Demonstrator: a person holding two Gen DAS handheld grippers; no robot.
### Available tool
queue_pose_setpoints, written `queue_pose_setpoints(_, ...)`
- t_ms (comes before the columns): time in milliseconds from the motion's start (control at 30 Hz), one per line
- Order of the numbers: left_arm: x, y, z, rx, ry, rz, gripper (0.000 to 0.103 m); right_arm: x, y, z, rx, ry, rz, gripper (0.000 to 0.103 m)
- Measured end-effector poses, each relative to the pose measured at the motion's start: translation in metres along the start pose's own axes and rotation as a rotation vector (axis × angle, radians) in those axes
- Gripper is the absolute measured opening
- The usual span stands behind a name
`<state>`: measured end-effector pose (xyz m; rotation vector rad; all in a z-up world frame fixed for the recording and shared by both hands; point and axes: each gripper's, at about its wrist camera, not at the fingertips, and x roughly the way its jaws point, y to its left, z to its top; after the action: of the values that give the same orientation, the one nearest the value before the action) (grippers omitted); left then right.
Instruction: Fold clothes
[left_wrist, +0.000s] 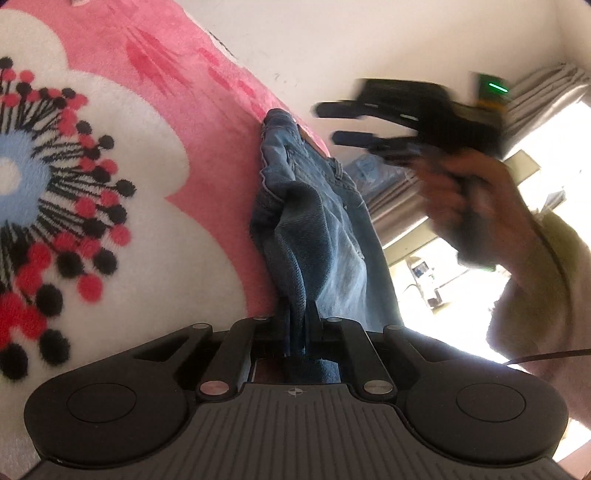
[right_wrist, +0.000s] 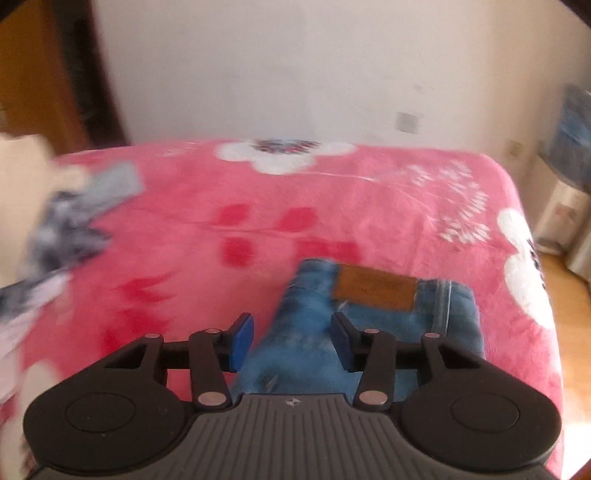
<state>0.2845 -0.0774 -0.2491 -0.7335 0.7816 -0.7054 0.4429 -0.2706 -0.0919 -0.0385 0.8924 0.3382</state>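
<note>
Left wrist view: the left gripper (left_wrist: 295, 325) is clamped tight on a fold of the blue jeans (left_wrist: 314, 221), whose long axis runs straight away from it, along the pink flowered blanket (left_wrist: 207, 110) of the bed. The right gripper (left_wrist: 340, 123), blurred, hangs above in a hand (left_wrist: 476, 199), its jaws apart and empty.

Right wrist view: the right gripper (right_wrist: 291, 339) stands partly open above the jeans (right_wrist: 306, 332), not pressing them. They lie near the bed's right edge, leather patch (right_wrist: 375, 288) at the far end.
</note>
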Motion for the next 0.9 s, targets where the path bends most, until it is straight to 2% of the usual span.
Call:
queue_pose_setpoints(67, 0.0, 0.0, -0.001, 0.001, 0.002, 0.002, 0.006, -0.028, 0.006, -0.009, -0.038, 0.003, 0.069, 0.035)
queue_pose_setpoints(133, -0.001, 0.0, -0.001, -0.002, 0.007, 0.007, 0.006, -0.027, 0.017, -0.028, -0.095, 0.095, 0.127, 0.017)
queue_pose_setpoints(200, -0.002, -0.001, -0.001, -0.01, 0.014, 0.012, 0.006, -0.027, 0.028, -0.047, -0.153, 0.189, 0.184, 0.013)
queue_pose_setpoints(267, -0.003, -0.001, -0.001, -0.018, 0.02, 0.023, 0.006, -0.004, 0.038, -0.064, -0.177, 0.238, 0.135, 0.013)
queue_pose_setpoints(333, -0.004, -0.001, -0.001, -0.026, 0.027, 0.031, 0.006, 0.02, 0.036, -0.074, -0.139, 0.24, 0.105, 0.008)
queue_pose_setpoints(400, -0.006, -0.001, -0.002, -0.036, 0.035, 0.038, 0.007, 0.025, 0.034, -0.067, -0.096, 0.222, 0.097, 0.007)
queue_pose_setpoints(533, -0.012, -0.002, -0.003, -0.067, 0.049, 0.049, 0.009, -0.005, 0.028, -0.05, 0.013, 0.188, 0.112, 0.009)
queue_pose_setpoints(600, -0.016, -0.001, -0.005, -0.083, 0.052, 0.055, 0.01, -0.019, 0.031, -0.05, 0.009, 0.182, 0.166, 0.009)
queue_pose_setpoints(667, -0.016, -0.003, -0.005, -0.074, 0.052, 0.071, 0.01, -0.017, 0.042, -0.057, -0.036, 0.207, 0.187, 0.009)
queue_pose_setpoints(733, -0.016, -0.006, -0.007, -0.051, 0.048, 0.095, 0.01, 0.007, 0.051, -0.072, -0.077, 0.247, 0.137, 0.007)
queue_pose_setpoints(767, -0.017, -0.008, -0.008, -0.04, 0.044, 0.102, 0.01, 0.019, 0.051, -0.078, -0.076, 0.236, 0.123, 0.007)
queue_pose_setpoints(833, -0.02, -0.011, -0.011, -0.016, 0.04, 0.108, 0.009, 0.024, 0.045, -0.076, 0.008, 0.182, 0.134, 0.008)
queue_pose_setpoints(900, -0.023, -0.014, -0.013, 0.005, 0.041, 0.114, 0.01, 0.012, 0.035, -0.07, 0.105, 0.134, 0.136, 0.008)
